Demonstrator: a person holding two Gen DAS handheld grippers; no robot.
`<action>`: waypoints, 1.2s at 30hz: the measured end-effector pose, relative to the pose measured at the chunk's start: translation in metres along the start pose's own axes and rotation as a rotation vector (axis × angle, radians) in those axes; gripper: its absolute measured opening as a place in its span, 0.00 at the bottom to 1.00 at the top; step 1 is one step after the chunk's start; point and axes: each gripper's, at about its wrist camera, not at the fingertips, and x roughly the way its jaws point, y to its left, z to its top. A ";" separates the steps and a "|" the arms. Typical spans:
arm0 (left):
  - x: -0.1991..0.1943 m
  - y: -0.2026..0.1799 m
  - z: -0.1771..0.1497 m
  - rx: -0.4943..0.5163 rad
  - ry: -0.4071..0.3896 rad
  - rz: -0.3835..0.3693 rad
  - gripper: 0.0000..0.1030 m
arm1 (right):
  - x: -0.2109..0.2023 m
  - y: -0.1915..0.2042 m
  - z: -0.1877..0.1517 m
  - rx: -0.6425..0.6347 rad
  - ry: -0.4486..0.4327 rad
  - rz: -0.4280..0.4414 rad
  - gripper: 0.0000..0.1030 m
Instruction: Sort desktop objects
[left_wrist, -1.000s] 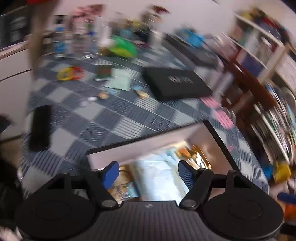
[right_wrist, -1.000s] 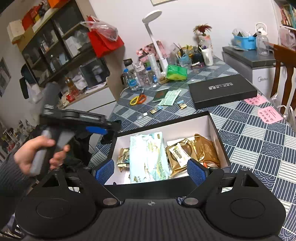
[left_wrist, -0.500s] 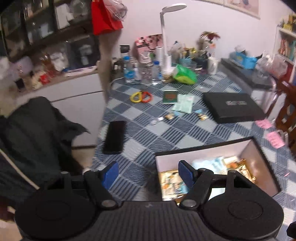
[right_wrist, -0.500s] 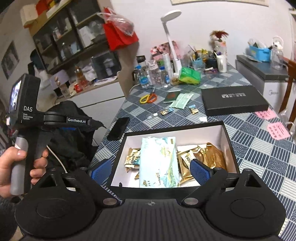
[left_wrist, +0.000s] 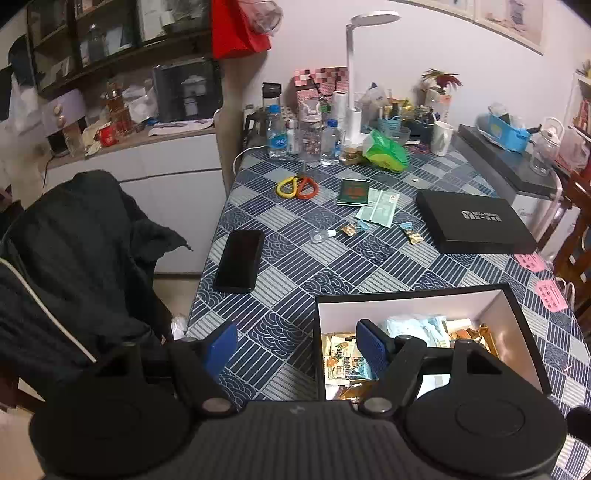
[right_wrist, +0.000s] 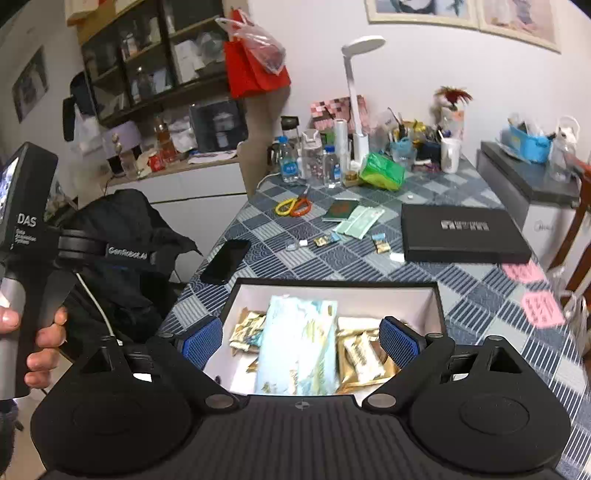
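Note:
An open black box with white walls (left_wrist: 406, 306) (right_wrist: 332, 291) sits at the table's near edge and holds snack packets and a pale blue pack (right_wrist: 295, 343). My left gripper (left_wrist: 295, 347) is open and empty above the box's left rim. My right gripper (right_wrist: 301, 341) is open and empty over the box. Loose on the checked cloth lie a black phone (left_wrist: 240, 260) (right_wrist: 226, 260), scissors (left_wrist: 297, 186), a green booklet (left_wrist: 354, 192), pale green sachets (left_wrist: 378, 206), two wrapped candies (left_wrist: 412, 233) and a small clear cap (left_wrist: 319, 234).
The black box lid (left_wrist: 474, 225) (right_wrist: 461, 234) lies at the right. Bottles, a white lamp (left_wrist: 354, 74), a green bag (left_wrist: 386, 151) and a mug crowd the far edge. Pink notes (right_wrist: 541, 308) lie near the right edge. A chair with a dark jacket (left_wrist: 74, 251) stands left.
My left gripper has swung left and steadied, from over the box to its left rim. The right gripper has drawn back a little and risen. Both stay open.

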 end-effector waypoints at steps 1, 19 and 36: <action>0.002 0.000 0.001 -0.007 0.003 0.002 0.82 | 0.003 -0.003 0.005 -0.012 -0.003 0.002 0.90; 0.038 -0.008 0.001 -0.038 0.014 0.014 0.82 | 0.144 -0.052 0.122 -0.133 0.096 0.082 0.90; 0.081 -0.003 0.008 -0.043 0.082 -0.032 0.82 | 0.388 -0.091 0.231 0.185 0.343 0.048 0.90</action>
